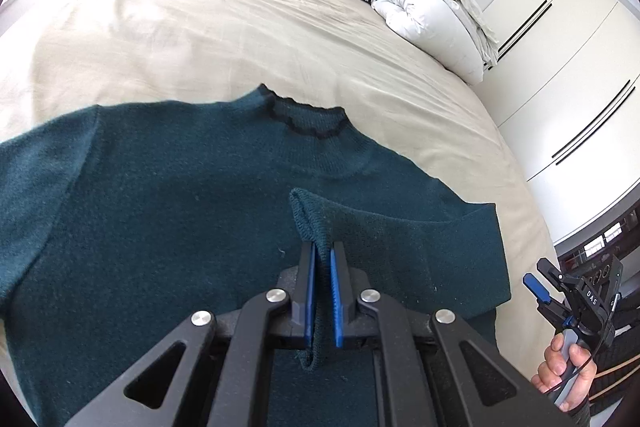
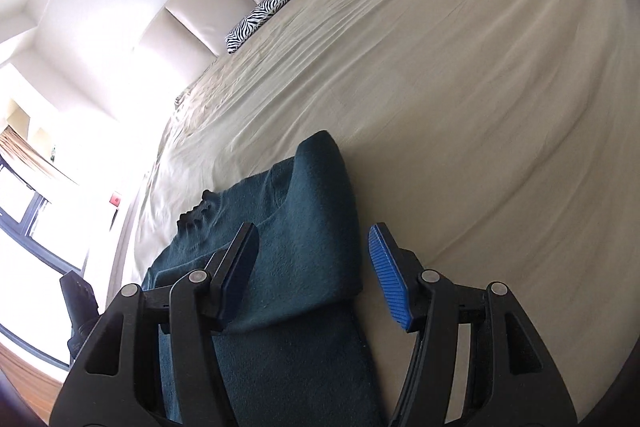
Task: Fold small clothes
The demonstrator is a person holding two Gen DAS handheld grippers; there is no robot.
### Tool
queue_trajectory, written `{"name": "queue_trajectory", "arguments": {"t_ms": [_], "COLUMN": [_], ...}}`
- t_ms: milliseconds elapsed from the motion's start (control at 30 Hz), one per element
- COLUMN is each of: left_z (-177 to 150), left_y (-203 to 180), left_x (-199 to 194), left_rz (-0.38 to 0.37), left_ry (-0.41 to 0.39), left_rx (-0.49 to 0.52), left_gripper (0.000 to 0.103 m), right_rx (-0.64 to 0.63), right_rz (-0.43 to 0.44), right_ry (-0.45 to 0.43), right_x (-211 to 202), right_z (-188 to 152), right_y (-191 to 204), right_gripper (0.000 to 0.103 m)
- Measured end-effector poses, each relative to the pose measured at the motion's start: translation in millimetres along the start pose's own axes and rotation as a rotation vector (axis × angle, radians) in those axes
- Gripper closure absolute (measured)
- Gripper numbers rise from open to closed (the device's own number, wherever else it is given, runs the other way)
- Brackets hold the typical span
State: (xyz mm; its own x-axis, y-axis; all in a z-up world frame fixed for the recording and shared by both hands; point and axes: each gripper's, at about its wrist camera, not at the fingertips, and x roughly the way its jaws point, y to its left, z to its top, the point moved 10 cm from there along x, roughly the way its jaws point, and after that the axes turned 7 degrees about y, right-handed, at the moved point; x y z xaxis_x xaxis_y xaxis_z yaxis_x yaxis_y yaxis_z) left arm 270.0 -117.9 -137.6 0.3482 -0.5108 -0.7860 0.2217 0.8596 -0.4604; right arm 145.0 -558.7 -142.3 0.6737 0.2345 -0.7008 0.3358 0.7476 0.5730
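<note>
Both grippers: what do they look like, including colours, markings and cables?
Left gripper: black angular linkage arms with silver round pivot pins and ribbed blue pads on its fingers. Right gripper: same build; from the left wrist camera, its black body reads "DAS", with a grey handle and thin black cable.

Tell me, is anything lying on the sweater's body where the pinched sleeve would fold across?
Nothing visible. The left gripper is shut on the sleeve cuff, and the sweater body beyond lies bare on the bed sheet; the right gripper hovers open alongside.

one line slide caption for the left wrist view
Left gripper pinches a fold of the dark teal knitted sweater spread on the beige bedsheet.
</note>
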Motion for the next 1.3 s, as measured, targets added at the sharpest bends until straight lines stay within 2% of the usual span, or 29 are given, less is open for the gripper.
{"name": "queue_trajectory", "arguments": {"t_ms": [300, 467, 567, 667, 733, 800, 867, 1000, 1200, 1300], "left_z": [10, 4, 1, 3, 5, 7, 8, 2, 4, 4], "left_y": [60, 68, 72, 73, 73, 74, 75, 77, 84, 86], "left_x": [-8, 6, 12, 10, 11, 11, 13, 18, 21, 21], "left_rz": [0.069, 0.094, 0.084, 0.068, 0.073, 0.079, 0.082, 0.1, 0.053, 0.028], "left_ry": [-0.029, -0.028, -0.036, -0.051, -0.056, -0.068, -0.074, -0.105, -0.112, -0.111], "left_rx": [-0.063, -0.048, -0.057, -0.055, -0.043, -0.037, -0.031, 0.002, -0.028, -0.039], "left_gripper": [0.095, 0.095, 0.095, 0.095, 0.095, 0.095, 0.095, 0.094, 0.092, 0.092], "right_rx": [0.006, 0.048, 0.065, 0.061, 0.064, 0.071, 0.068, 0.07, 0.085, 0.028], "right_rz": [0.021, 0.046, 0.035, 0.027, 0.024, 0.004, -0.029, -0.057, -0.053, -0.054], "right_ry": [0.073, 0.114, 0.151, 0.183, 0.201, 0.211, 0.209, 0.185, 0.147, 0.147], "right_x": [57, 97, 120, 140, 153, 163, 169, 172, 185, 180], "right_z": [34, 54, 62, 66, 69, 70, 72, 73, 72, 68], "right_y": [6, 8, 6, 7, 6, 1, -3, -6, -16, -7], "right_gripper": [0.047, 0.047, 0.048, 0.055, 0.065, 0.082, 0.094, 0.098, 0.1, 0.099]}}
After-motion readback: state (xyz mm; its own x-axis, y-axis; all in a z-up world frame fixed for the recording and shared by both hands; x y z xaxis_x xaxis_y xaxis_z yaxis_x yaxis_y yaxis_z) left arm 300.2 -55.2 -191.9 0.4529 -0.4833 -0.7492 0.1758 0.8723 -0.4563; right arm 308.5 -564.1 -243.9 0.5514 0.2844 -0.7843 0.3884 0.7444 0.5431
